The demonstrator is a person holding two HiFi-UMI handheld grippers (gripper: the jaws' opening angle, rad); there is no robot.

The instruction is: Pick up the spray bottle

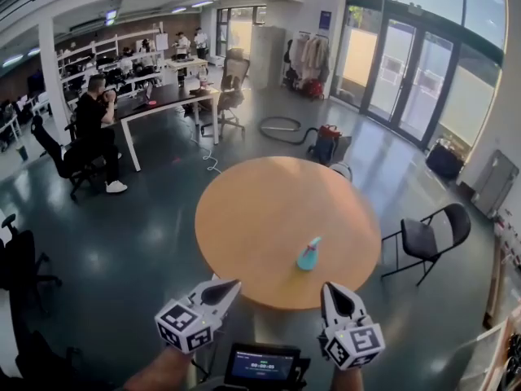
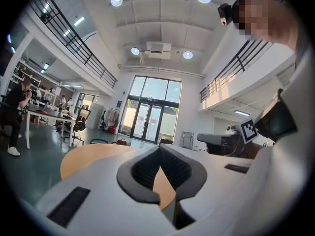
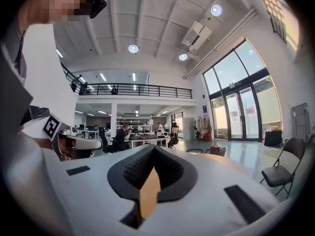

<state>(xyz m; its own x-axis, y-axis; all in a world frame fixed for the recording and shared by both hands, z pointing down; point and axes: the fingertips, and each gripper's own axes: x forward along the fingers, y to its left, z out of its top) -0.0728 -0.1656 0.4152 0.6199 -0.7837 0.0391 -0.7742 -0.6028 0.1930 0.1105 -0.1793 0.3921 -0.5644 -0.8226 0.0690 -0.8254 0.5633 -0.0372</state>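
A round wooden table [image 1: 260, 210] stands in the middle of an open office hall with a dark, glossy floor. To its right is a black folding chair [image 1: 430, 237]. Beyond it, a red vacuum cleaner [image 1: 327, 143] sits with its hose [image 1: 278, 127] looped on the floor, and glass doors [image 1: 407, 72] fill the far wall. At the left, a person [image 1: 96, 129] sits at a long desk [image 1: 167, 98], and an office chair [image 1: 20, 267] stands near the frame's left edge. A small screen [image 1: 262, 363] shows at the bottom, between the two forearms.

The spray bottle [image 1: 309, 254] – pale teal, upright – stands alone on the near right part of the table, a little in from the rim. Only bare tabletop lies between it and the edge.

Both grippers are at the near rim, pointing level across the table. The left gripper [image 1: 234, 284] is clenched with nothing in it, its jaws together, and so is the right gripper [image 1: 329, 288]. The bottle is ahead of and between them – nearer the right one, and apart from both.
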